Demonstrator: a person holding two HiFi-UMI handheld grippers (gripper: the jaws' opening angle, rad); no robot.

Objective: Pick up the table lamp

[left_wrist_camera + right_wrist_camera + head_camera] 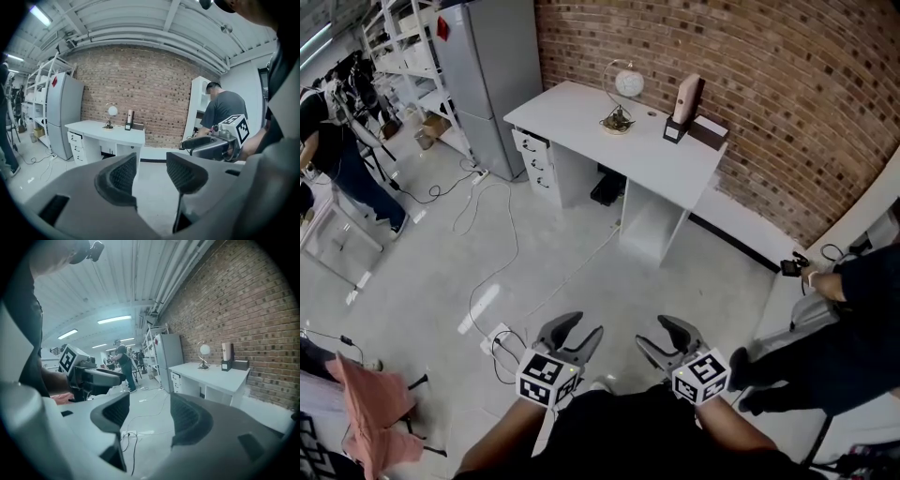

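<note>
A person's arms hold out a left tool [586,325] and a right tool [651,330], side by side and low over a grey floor [581,272]. Both tools are released: each pair of jaws stands apart, with only floor showing in the gap. Neither touches anything.

A white cable [502,246] trails over the floor just ahead of the left tool. Another person [825,352] in dark clothes stands close on the right.

Well beyond the tools, a white surface [581,117] with drawers stands against a brick wall [750,84]. The lamp [621,97], with a round pale globe on a curved arm, stands upright on the surface near the wall. A tall pale object in a dark stand [682,111] sits near it to the right. A grey fridge [487,75] stands left of the surface.
</note>
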